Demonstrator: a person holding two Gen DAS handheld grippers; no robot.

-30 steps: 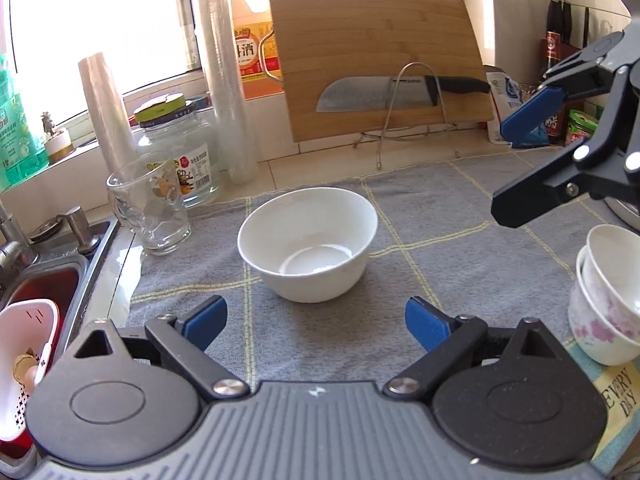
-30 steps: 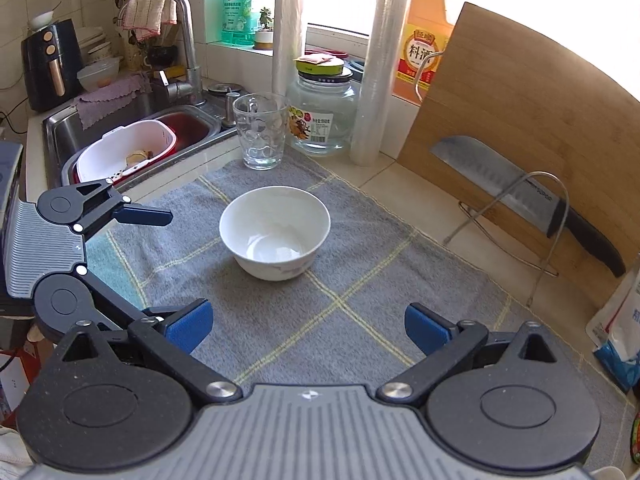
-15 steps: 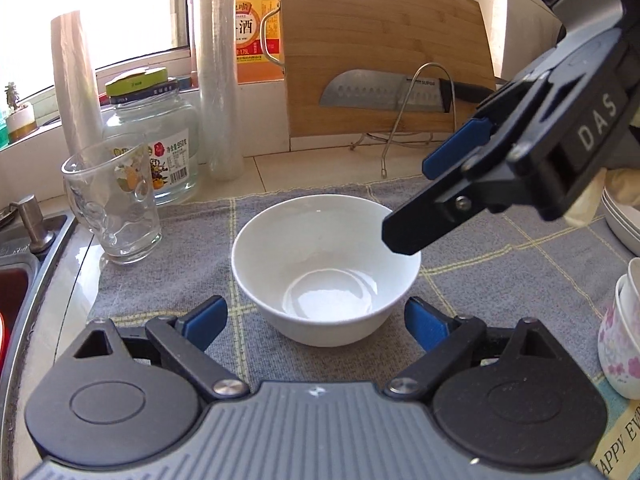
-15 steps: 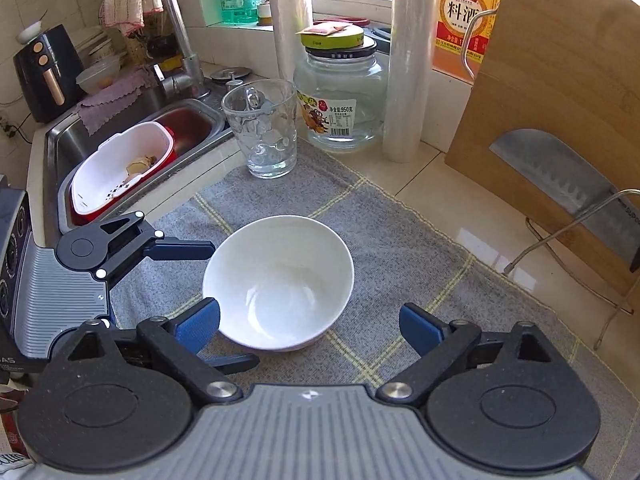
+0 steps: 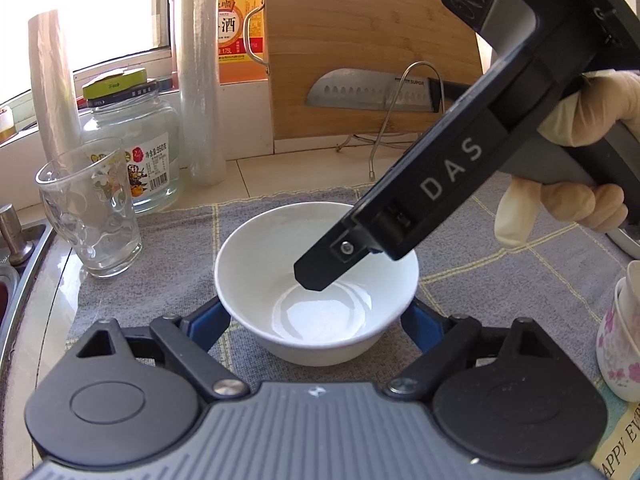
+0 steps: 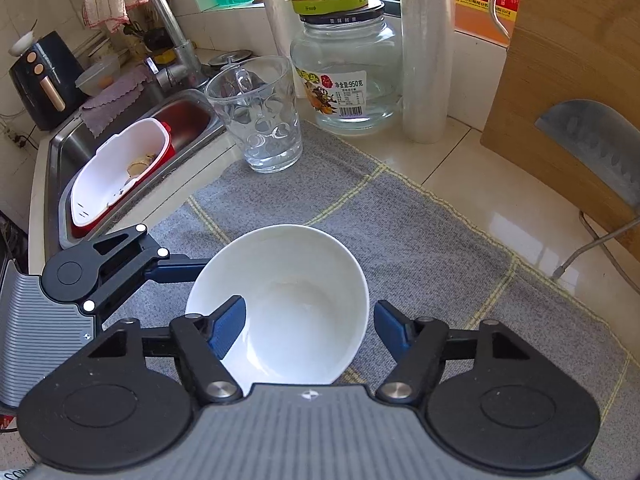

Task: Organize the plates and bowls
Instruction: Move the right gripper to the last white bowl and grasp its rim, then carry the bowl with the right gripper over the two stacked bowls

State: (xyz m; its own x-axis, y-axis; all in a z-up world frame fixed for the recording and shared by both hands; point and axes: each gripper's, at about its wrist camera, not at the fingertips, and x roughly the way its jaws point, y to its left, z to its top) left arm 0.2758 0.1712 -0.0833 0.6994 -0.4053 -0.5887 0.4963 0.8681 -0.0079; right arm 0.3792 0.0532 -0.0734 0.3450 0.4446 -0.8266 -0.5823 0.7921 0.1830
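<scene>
Two grippers converge on white bowl, upright on grey mat. Left gripper wide open, straddling bowl base; right gripper open astride rim, nothing clamped. Risk: fingers collide, bowl tips toward glass.

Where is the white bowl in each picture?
Left wrist view: the white bowl sits low in the middle, between the left claw's fingers.
Right wrist view: the bowl is low and middle, between the right claw's fingers.
Shared landmark: the drinking glass, behind the bowl.

Sunlit window, tiled counter, sink
</scene>
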